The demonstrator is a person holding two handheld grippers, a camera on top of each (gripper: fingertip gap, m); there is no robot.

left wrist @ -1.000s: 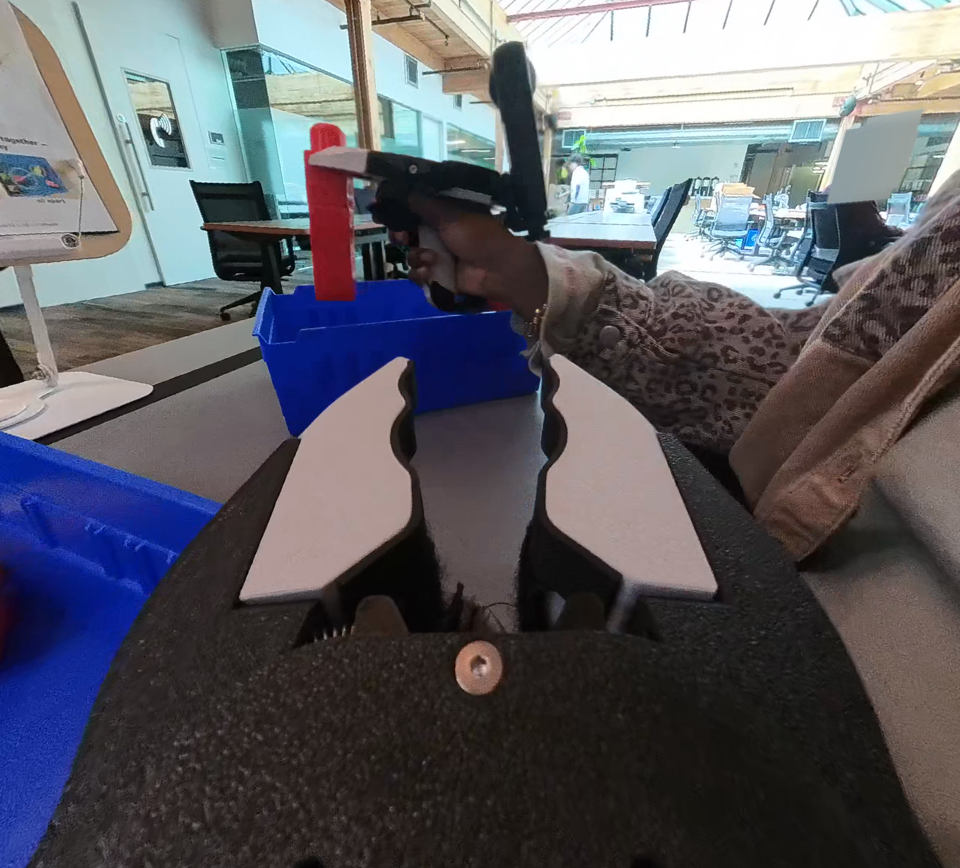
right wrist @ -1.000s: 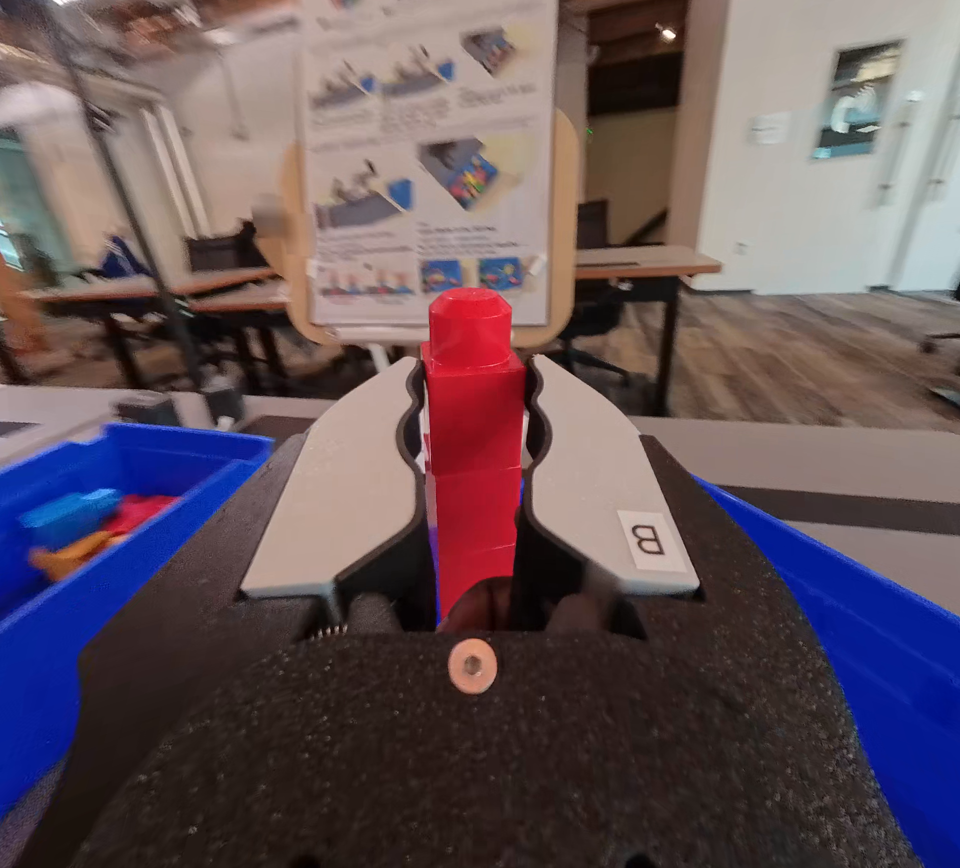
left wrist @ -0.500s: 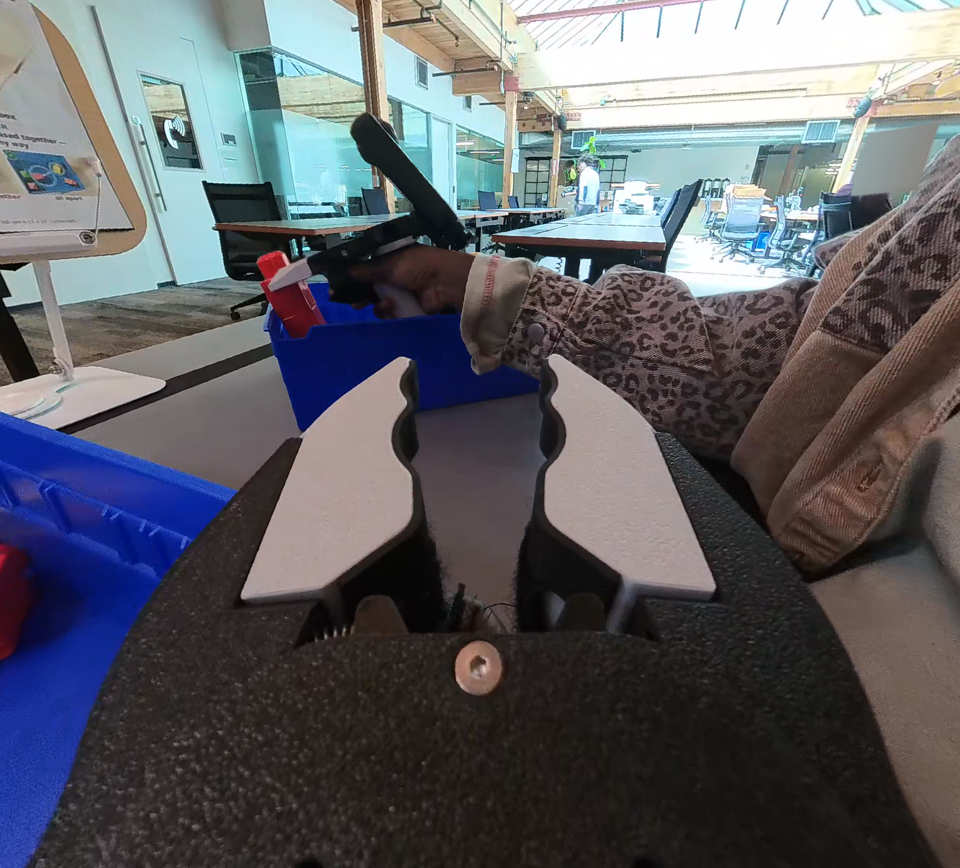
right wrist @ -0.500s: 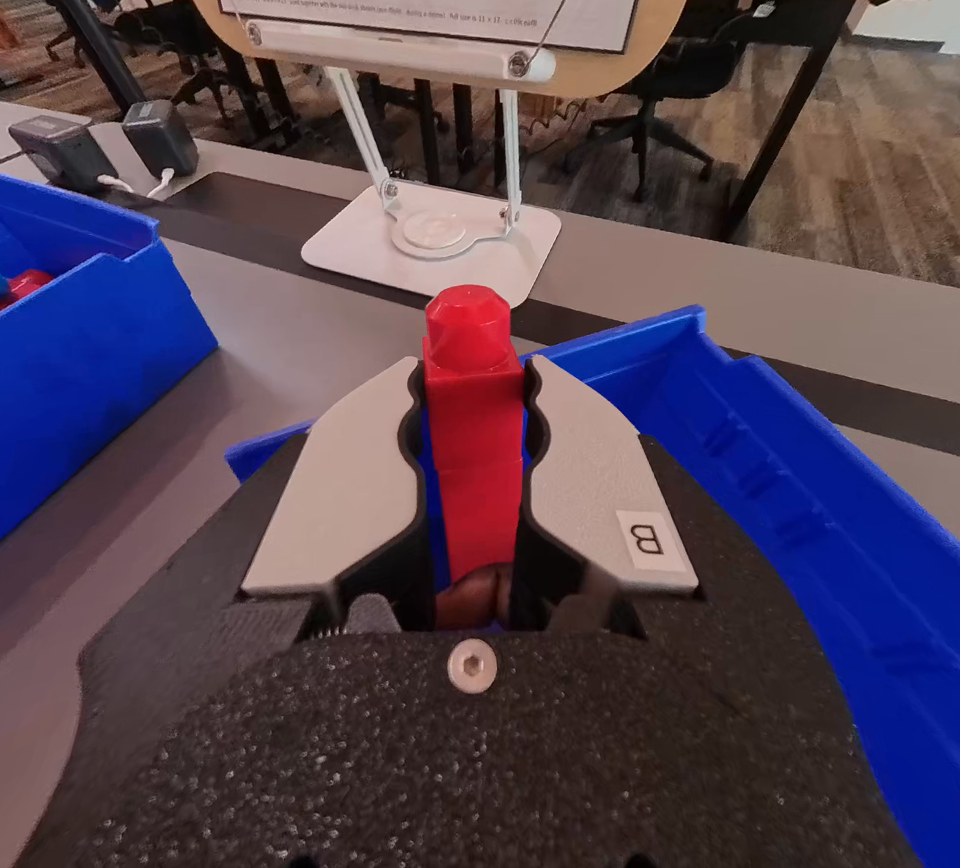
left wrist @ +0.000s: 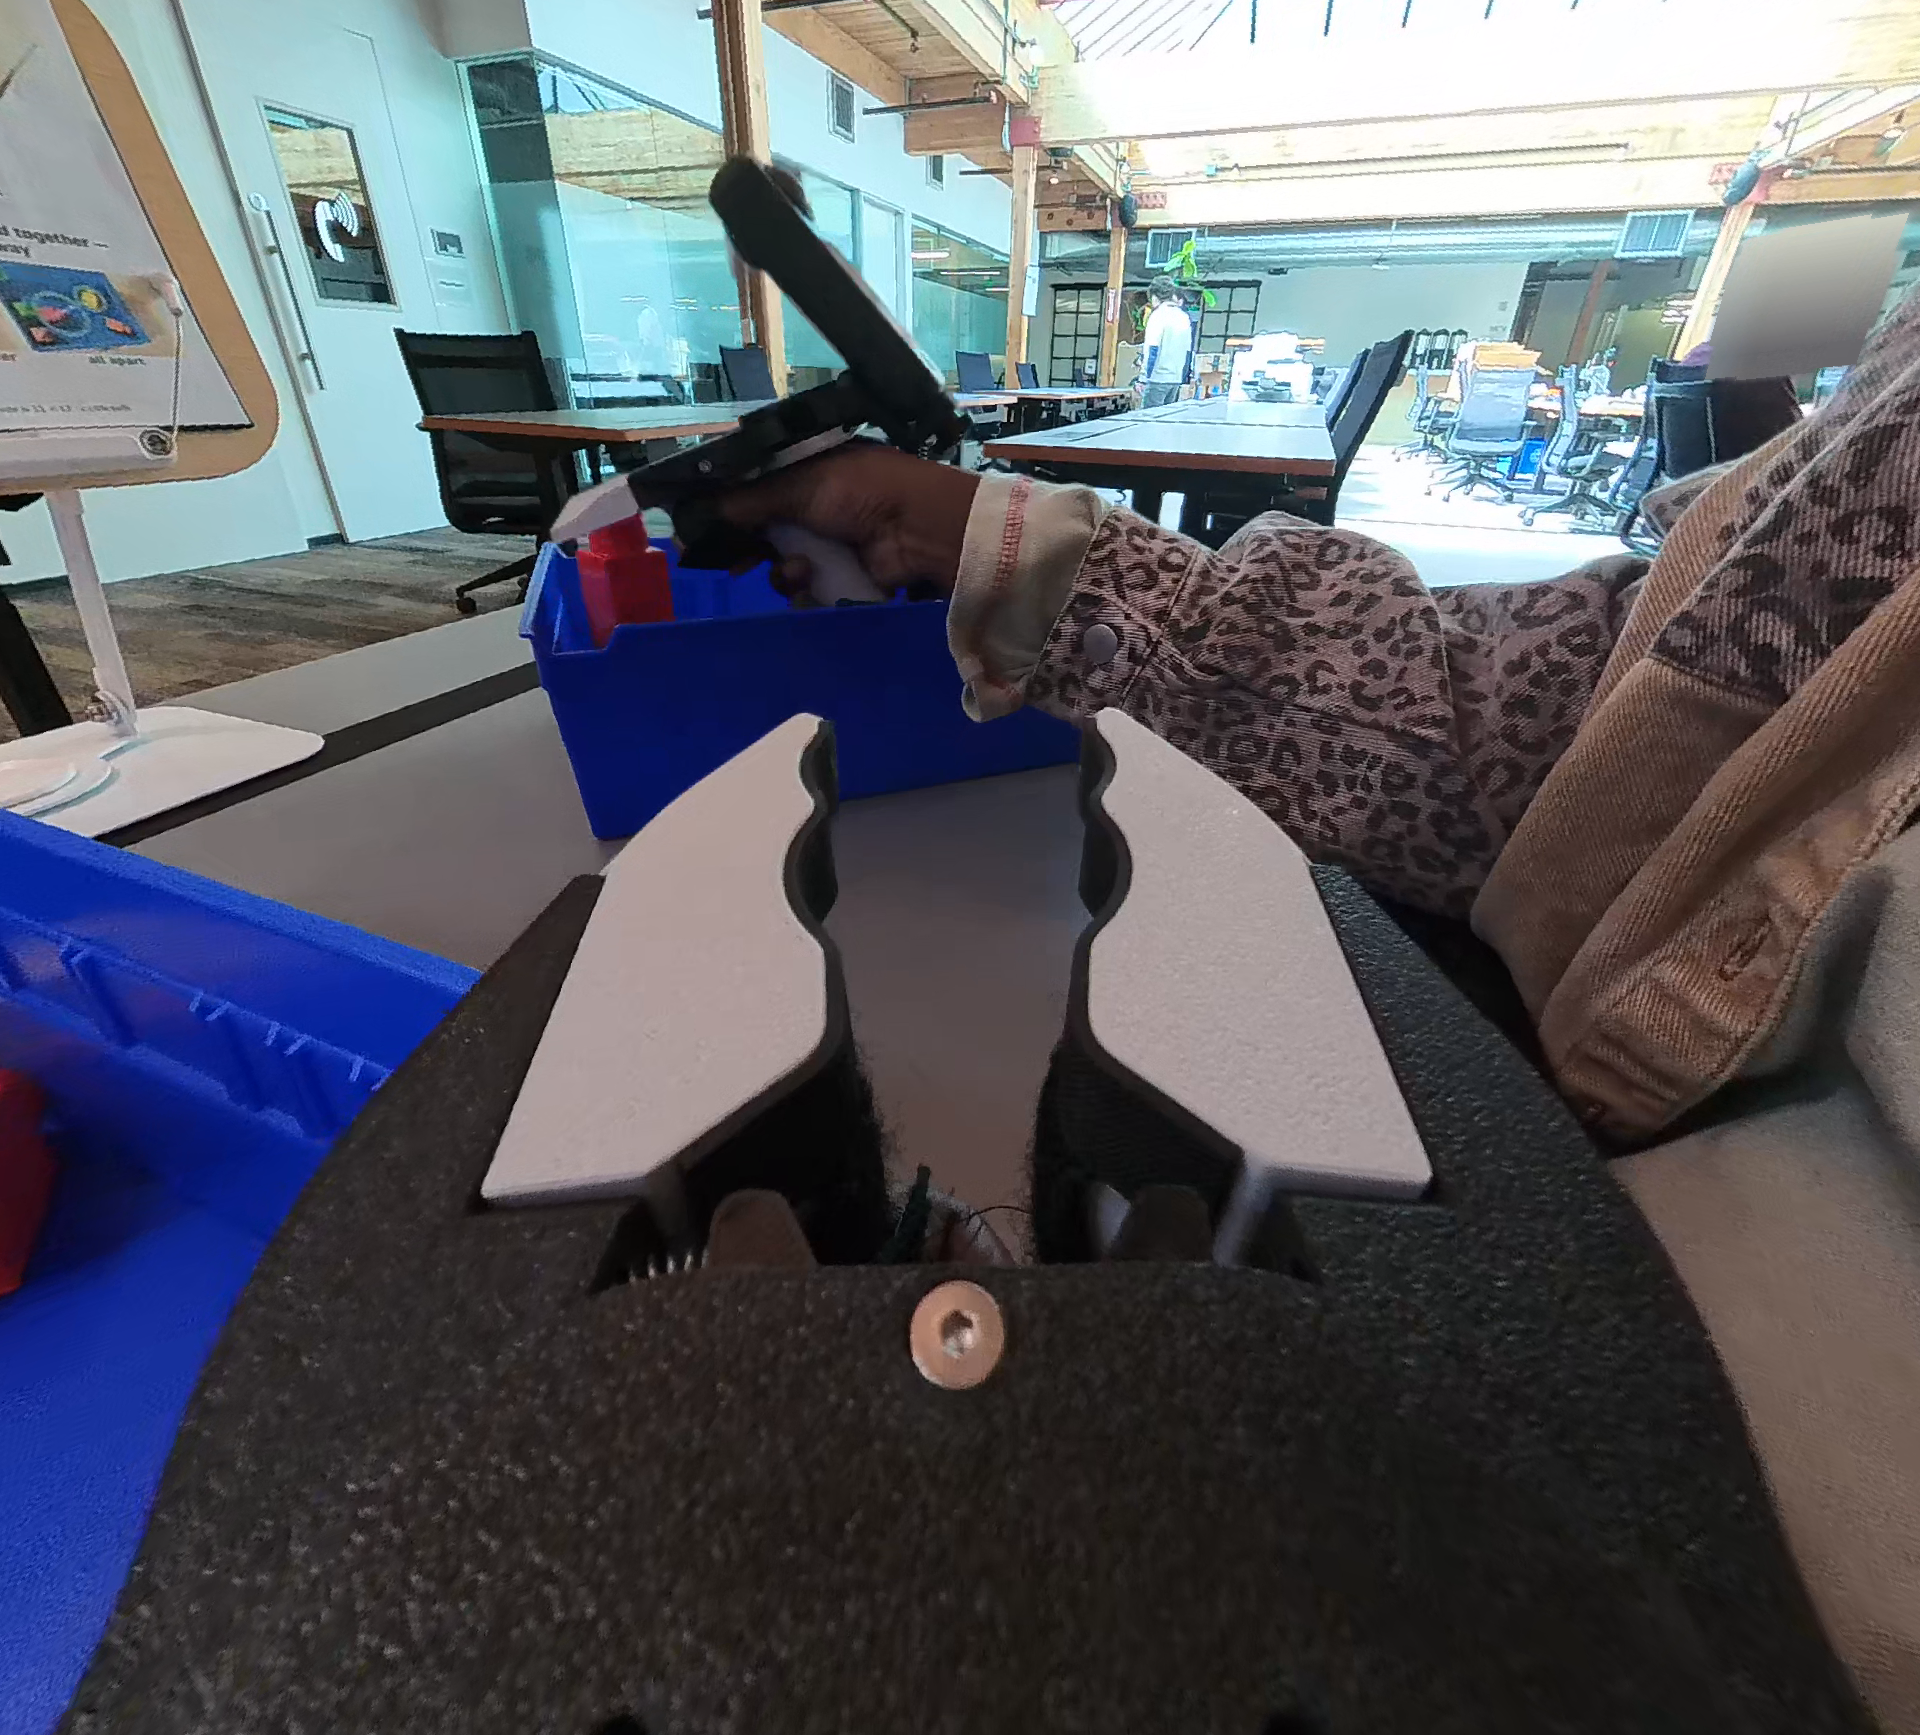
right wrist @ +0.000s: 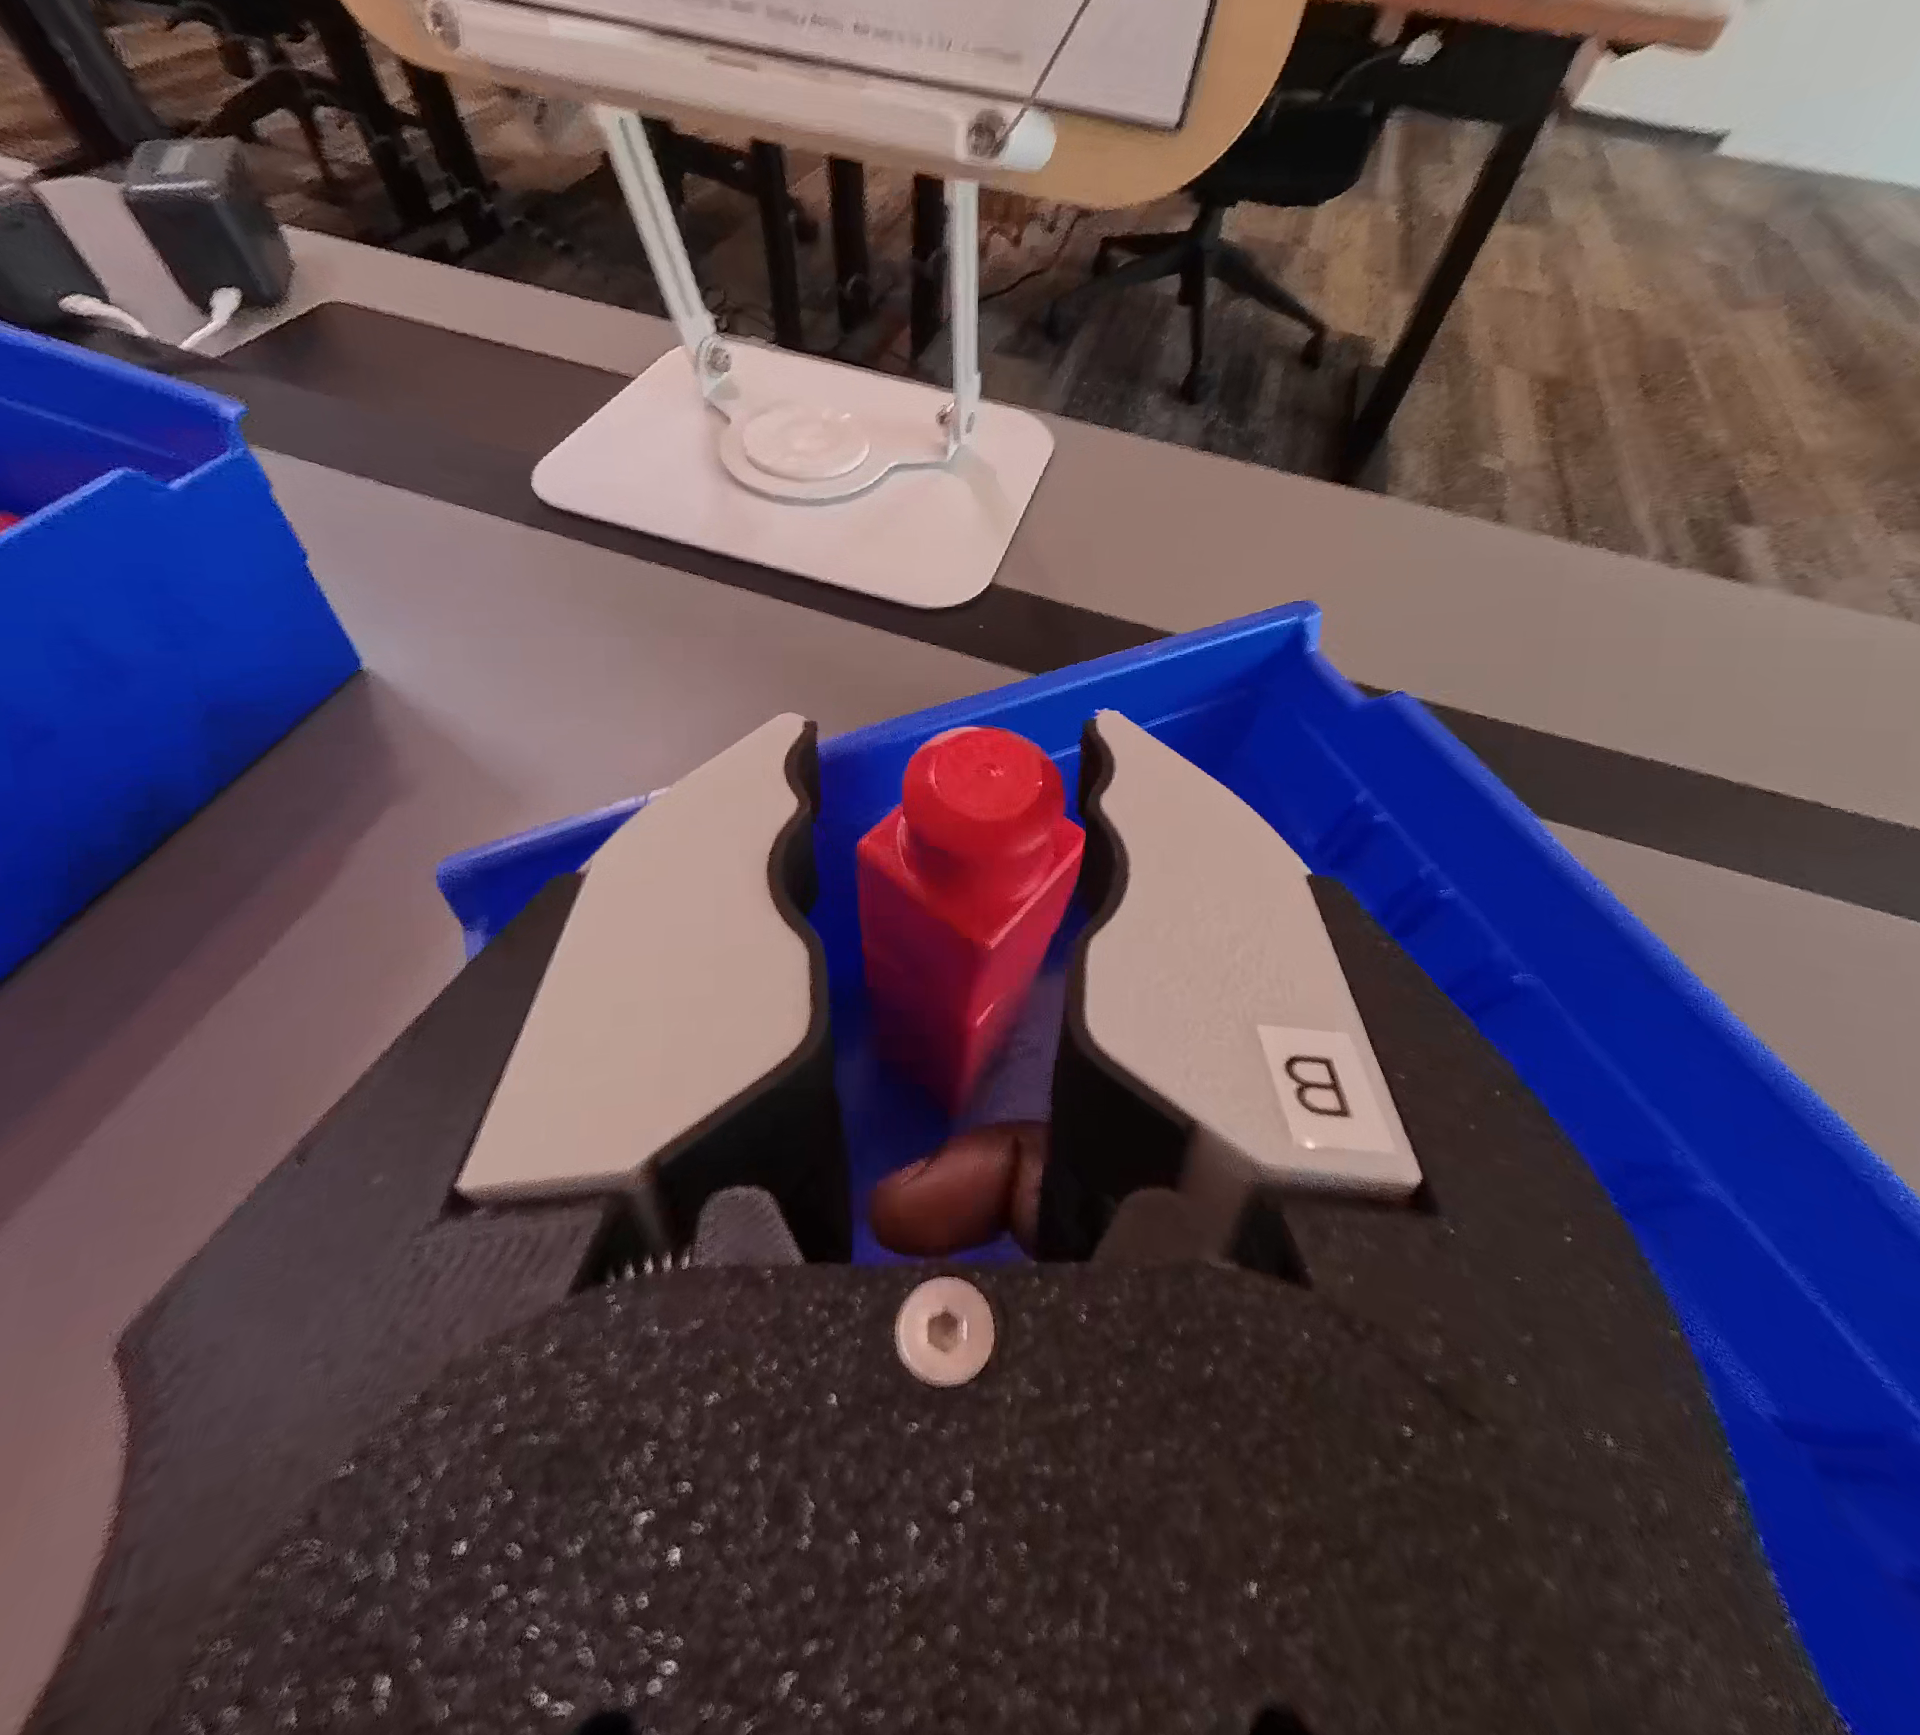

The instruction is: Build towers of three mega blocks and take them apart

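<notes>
Red tower (right wrist: pixel 961 937) stands stud-up in bin (right wrist: pixel 1475 864); both tongs (right wrist: pixel 948 828) (left wrist: pixel 954 828) apart.

Bright skylight glare, fisheye edge warping, slight motion blur on the right

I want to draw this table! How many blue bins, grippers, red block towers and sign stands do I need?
blue bins: 2
grippers: 2
red block tower: 1
white sign stand: 1
Total: 6
</notes>
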